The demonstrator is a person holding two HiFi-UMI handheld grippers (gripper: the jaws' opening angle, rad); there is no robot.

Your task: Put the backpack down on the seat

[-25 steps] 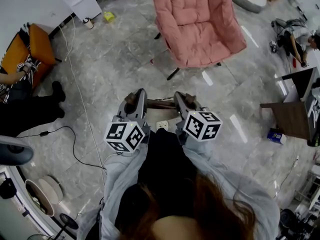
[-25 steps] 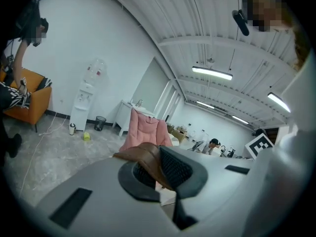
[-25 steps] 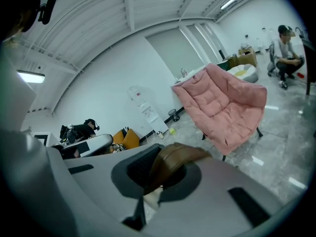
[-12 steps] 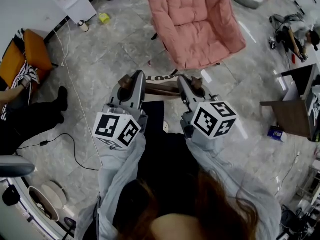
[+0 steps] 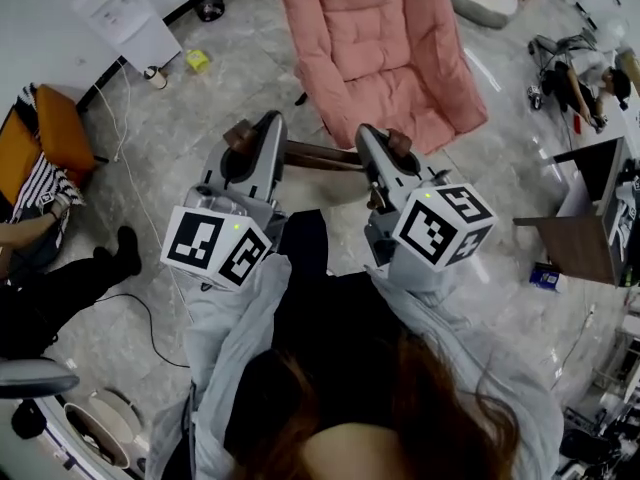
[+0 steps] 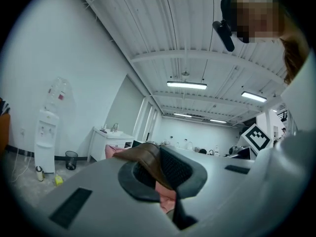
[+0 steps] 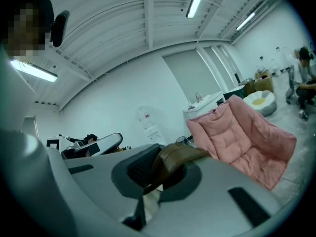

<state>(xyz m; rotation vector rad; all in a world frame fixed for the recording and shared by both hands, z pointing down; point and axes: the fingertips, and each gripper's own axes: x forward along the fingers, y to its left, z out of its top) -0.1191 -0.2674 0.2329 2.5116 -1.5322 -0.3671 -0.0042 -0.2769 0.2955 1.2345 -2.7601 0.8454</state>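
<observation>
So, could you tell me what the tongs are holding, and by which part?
Both are shut on a brown strap stretched between them: the left tongs at one end, the right tongs at the other.

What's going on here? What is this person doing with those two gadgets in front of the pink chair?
A person is standing with a handheld gripper in each hand. The left gripper and the right gripper are both shut on a brown strap that stretches between them. A dark backpack seems to hang below it, close to the person's front. The pink chair stands just ahead. The backpack is lifted and has not yet been set down on the seat.
</observation>
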